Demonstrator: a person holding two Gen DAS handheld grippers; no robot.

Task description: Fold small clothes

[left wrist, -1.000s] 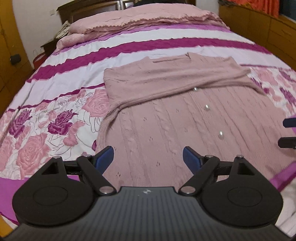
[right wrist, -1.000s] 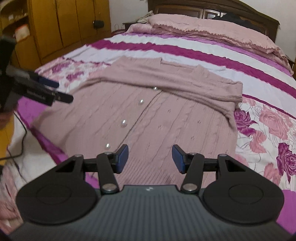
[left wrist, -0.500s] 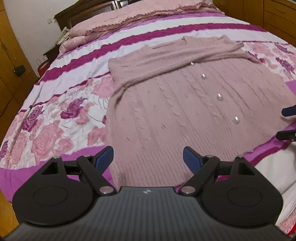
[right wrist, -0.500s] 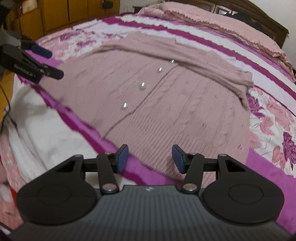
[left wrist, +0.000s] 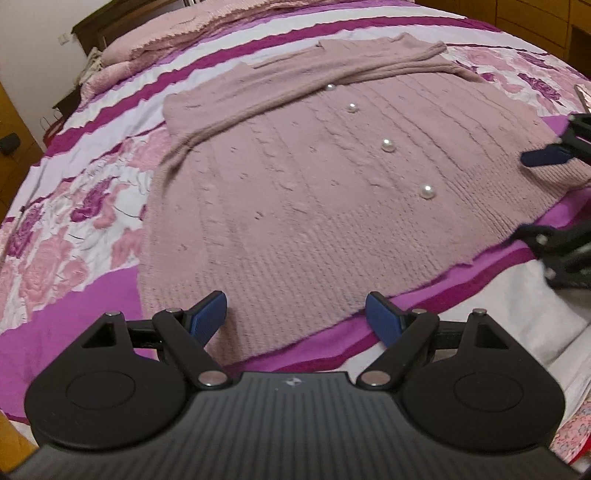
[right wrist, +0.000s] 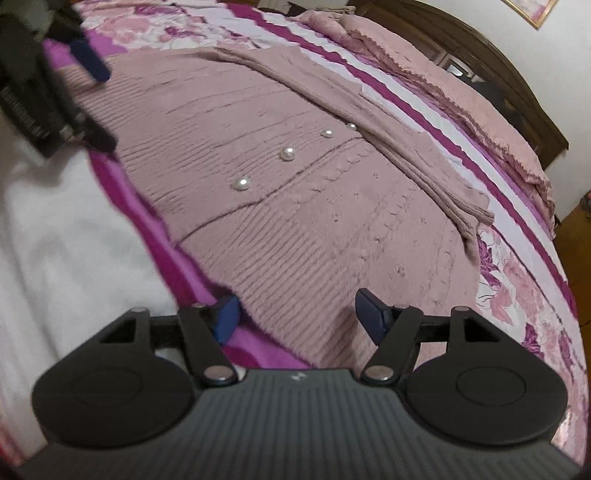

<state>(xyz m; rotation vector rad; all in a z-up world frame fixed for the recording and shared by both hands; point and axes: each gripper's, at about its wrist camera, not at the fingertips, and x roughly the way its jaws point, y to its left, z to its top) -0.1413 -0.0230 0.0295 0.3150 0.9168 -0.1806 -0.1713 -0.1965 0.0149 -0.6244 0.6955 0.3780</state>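
Note:
A dusty-pink knitted cardigan [left wrist: 295,192] [right wrist: 332,206] with pearl buttons [left wrist: 427,191] lies flat on the bed, its sleeves folded across the chest. My left gripper [left wrist: 295,314] hovers open just above the hem's left corner, nothing pinched between its blue pads. It also shows at the upper left of the right wrist view, as the left gripper [right wrist: 99,103]. My right gripper [right wrist: 297,314] hangs over the hem's other corner. Its jaws are opening, the knit lies under the gap and the pads do not press on it. In the left wrist view the right gripper [left wrist: 521,195] stands at the far right.
The bedspread [left wrist: 74,221] has pink roses and magenta stripes. Pink pillows [right wrist: 461,96] and a dark wooden headboard [right wrist: 517,85] are at the far end. A white sheet [right wrist: 55,240] hangs over the near edge. Wooden cupboards [left wrist: 535,22] stand beside the bed.
Both grippers have sunk and come closer to the cardigan's hem. The right gripper has rolled and its jaws stand wider than before. The left jaws keep the same width.

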